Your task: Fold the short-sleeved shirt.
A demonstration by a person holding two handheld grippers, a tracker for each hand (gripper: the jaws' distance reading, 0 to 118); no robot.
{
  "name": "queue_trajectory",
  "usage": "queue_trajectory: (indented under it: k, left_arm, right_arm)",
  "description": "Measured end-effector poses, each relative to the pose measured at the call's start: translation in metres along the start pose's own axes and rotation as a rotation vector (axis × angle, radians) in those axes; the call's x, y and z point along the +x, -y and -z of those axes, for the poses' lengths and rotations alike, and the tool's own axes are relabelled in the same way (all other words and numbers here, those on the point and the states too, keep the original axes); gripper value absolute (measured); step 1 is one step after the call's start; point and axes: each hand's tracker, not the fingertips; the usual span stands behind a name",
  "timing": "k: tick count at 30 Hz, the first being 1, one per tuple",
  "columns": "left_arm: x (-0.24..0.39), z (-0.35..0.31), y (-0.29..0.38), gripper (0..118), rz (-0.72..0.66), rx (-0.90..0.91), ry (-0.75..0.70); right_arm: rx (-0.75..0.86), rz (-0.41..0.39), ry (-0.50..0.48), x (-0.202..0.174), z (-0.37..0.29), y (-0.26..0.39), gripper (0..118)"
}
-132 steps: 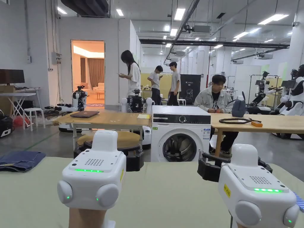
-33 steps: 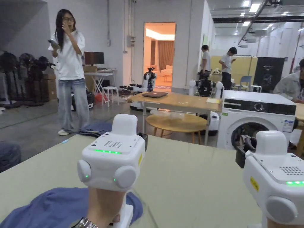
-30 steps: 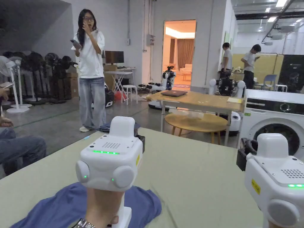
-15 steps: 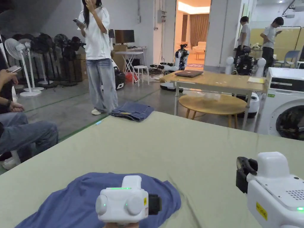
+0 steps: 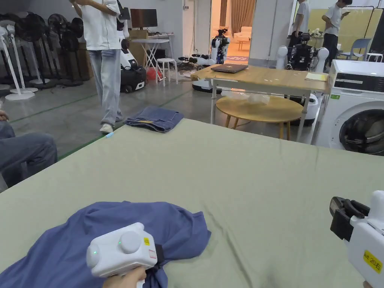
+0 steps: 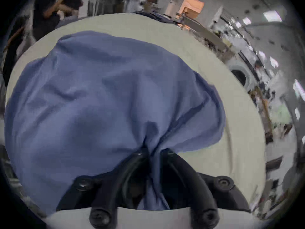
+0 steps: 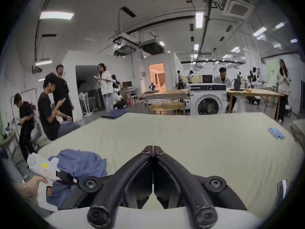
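- Your left gripper [image 6: 152,151] has its jaws clamped on a bunched fold of the blue shirt [image 6: 99,100]; the cloth runs down between the two jaws toward the camera.
- The shirt lies crumpled on the near left part of the pale green tabletop [image 5: 232,168], with your left gripper low over its near edge in the head view.
- Your right gripper [image 7: 153,148] has its jaws closed tip to tip with nothing between them, held above bare tabletop well to the right of the shirt.
- A folded pair of jeans [image 5: 153,118] sits at the far left corner of the tabletop.
- A small light-blue object [image 7: 275,133] lies near the right edge; too small to tell what it is.
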Motion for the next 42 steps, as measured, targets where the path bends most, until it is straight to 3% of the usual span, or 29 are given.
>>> queue_trajectory:
  k: [3,6,8,15,19,24,28,32,34,35,36,37,42]
  left_arm:
    - [0.001,-0.024,0.009,10,-0.032,0.095,0.04]
    - [0.04,-0.063,0.01,10,0.043,0.242,0.087]
    - [0.077,-0.097,0.002,10,0.089,0.31,0.205]
    - [0.237,-0.191,0.033,9,0.439,0.472,0.586]
    - [0.321,-0.181,0.1,9,0.616,0.375,0.761]
    - [0.394,-0.107,0.21,9,0.82,0.127,0.806]
    - [0.412,-0.031,0.299,9,0.898,-0.132,0.718]
    - [0.397,0.023,0.353,9,0.888,-0.311,0.613]
    - [0.389,0.035,0.355,25,0.846,-0.348,0.563]
    - [0.384,0.034,0.348,44,0.809,-0.359,0.58]
    - [0.381,0.023,0.34,78,0.766,-0.337,0.627]
    - [0.381,0.015,0.328,96,0.757,-0.3,0.635]
    - [0.367,-0.076,0.229,100,0.724,0.018,0.721]
  right_arm:
    - [0.013,0.03,-0.012,0.005,-0.013,-0.005,0]
    - [0.051,0.04,-0.014,0.014,-0.029,-0.016,0]
    - [0.092,0.05,0.0,0.022,-0.045,-0.025,0]
    - [0.252,0.081,0.101,0.07,-0.116,-0.057,0]
    - [0.329,0.103,0.208,0.111,-0.167,-0.066,0]
    - [0.329,0.076,0.354,0.161,-0.223,-0.06,0]
    - [0.294,0.055,0.428,0.187,-0.251,-0.042,0]
    - [0.248,0.054,0.458,0.203,-0.259,-0.022,0]
    - [0.227,0.066,0.456,0.207,-0.258,-0.014,0]
    - [0.219,0.07,0.451,0.207,-0.256,-0.011,0]
    - [0.215,0.073,0.441,0.207,-0.254,-0.009,0]
    - [0.215,0.072,0.429,0.206,-0.252,-0.008,0]
    - [0.259,0.059,0.354,0.186,-0.24,-0.015,0]
